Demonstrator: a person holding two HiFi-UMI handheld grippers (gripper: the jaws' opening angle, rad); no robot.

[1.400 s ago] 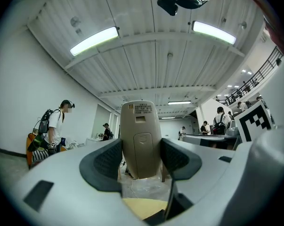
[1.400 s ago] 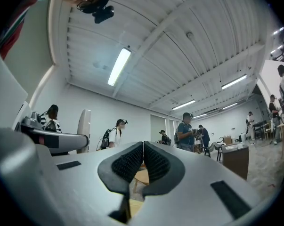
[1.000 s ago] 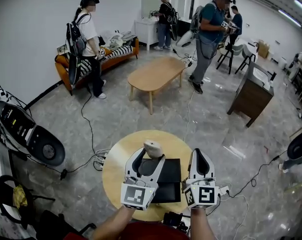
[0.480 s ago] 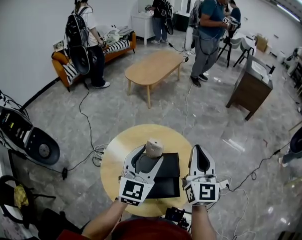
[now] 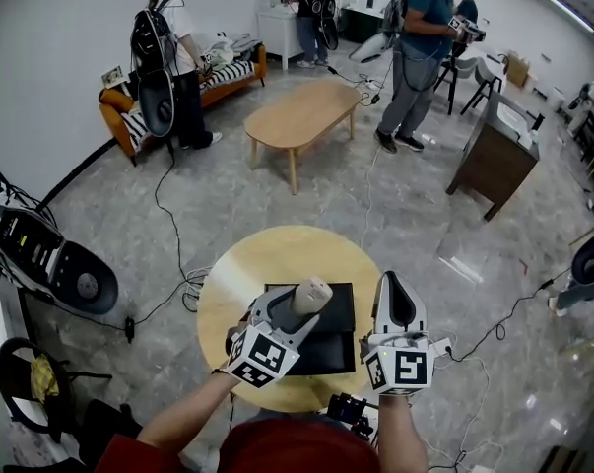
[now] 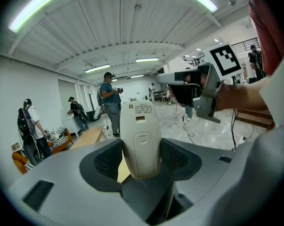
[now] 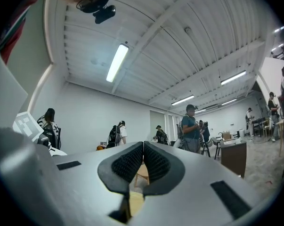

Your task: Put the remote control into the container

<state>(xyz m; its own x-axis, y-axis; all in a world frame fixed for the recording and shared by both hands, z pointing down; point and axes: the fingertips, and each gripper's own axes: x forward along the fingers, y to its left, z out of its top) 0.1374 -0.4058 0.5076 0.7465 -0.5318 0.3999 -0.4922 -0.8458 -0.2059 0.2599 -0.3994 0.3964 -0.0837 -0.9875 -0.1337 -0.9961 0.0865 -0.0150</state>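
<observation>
A cream remote control stands upright between the jaws of my left gripper, which is shut on it above the black container. In the left gripper view the remote control shows its back side with a battery cover, clamped at its lower part by both dark pads. My right gripper hovers at the container's right edge, tilted upward, its jaws pressed together with nothing in them. The right gripper looks out level across the room.
The container rests on a round wooden table. Cables trail over the floor to the left. An oval coffee table, a dark cabinet and several people stand farther off. A black-and-white machine sits at the left.
My left gripper has tilted and swung slightly right with the remote control, bringing it over the container. The right gripper has stayed almost in place.
</observation>
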